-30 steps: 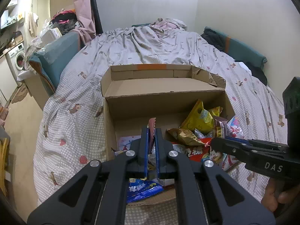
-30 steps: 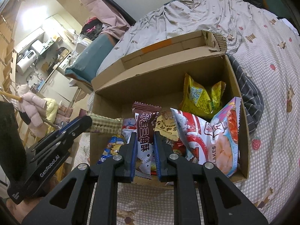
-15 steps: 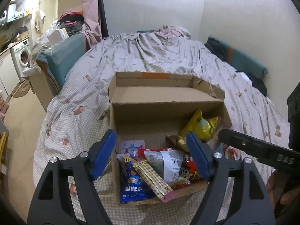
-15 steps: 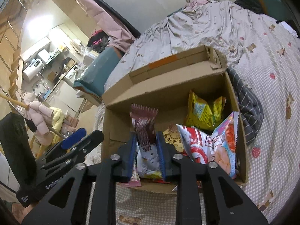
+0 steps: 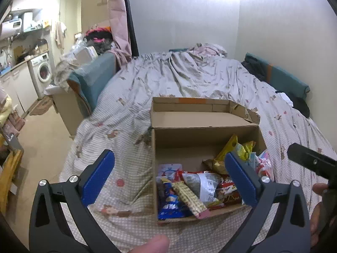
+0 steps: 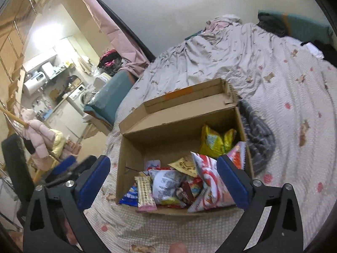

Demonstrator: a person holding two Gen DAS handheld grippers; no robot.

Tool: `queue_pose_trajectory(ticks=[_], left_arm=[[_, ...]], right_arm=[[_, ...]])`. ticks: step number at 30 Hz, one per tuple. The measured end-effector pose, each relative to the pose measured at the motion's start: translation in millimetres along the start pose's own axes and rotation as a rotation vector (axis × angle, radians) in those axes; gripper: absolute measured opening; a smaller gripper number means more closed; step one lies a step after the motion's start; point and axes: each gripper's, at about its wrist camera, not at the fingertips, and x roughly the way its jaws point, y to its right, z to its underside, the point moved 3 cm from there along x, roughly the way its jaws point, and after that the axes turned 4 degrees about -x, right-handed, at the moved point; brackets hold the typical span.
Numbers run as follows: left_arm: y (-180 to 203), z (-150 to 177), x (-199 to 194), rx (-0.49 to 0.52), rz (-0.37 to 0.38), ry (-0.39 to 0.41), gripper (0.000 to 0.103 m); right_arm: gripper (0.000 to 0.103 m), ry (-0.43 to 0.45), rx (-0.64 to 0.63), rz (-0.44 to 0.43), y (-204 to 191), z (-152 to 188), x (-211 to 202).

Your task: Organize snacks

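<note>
Fingers of both tools are spreading wide with nothing between them: your left gripper (image 5: 168, 177) and right gripper (image 6: 162, 181) hang above the near edge of the cardboard box (image 5: 189, 141), released. Snacks lie below and ahead of the pads, heaped in the box's near half. Closest to your left is the long wafer bar (image 5: 189, 198), its long axis running from the box middle toward the near rim and poking over it. Your right sits nearer the red-and-white bag (image 6: 210, 185) leaning at the right wall. Behind them the box's far half is bare floor, likely room to sort into; the bed (image 5: 189, 78) around is clear.
</note>
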Motion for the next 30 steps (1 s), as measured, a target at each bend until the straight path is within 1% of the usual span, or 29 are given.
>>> queue_pose_trajectory(ticks=[4, 7, 10, 15, 18, 23, 27, 30], left_arm=[[-5.9, 9.8, -19.5, -0.013, 0.011, -0.007, 0.103], [-9.9, 19.7, -33.0, -0.025, 0.021, -0.020, 0.103], [-10.2, 30.0, -42.6, -0.013, 0.023, -0.039, 0.103], [-11.2, 49.6, -56.1, -0.014, 0.032, -0.078, 0.103], [-9.1, 58.3, -63.1, -0.005, 0.040, -0.086, 0.103], [-10.8, 70.1, -71.4, -0.011, 0.021, -0.088, 0.103], [-14.2, 76.1, -72.3, -0.037, 0.006, -0.089, 0.103], [-14.4, 78.2, -69.0, -0.035, -0.006, -0.092, 0.103]], right_arm=[[0.103, 0.008, 0.010, 0.013, -2.3, 7.9, -19.2], [0.103, 0.019, 0.000, 0.039, -5.7, 20.1, -34.0], [0.103, 0.010, 0.019, 0.043, -4.8, 31.5, -43.4], [0.103, 0.006, -0.004, 0.090, -3.2, 49.8, -59.5], [0.103, 0.008, -0.016, 0.123, -4.2, 59.9, -65.5], [0.103, 0.039, -0.073, 0.181, -10.6, 77.0, -73.0], [0.103, 0.060, -0.132, 0.232, -16.1, 81.6, -71.6], [0.103, 0.061, -0.141, 0.251, -15.0, 82.0, -67.1]])
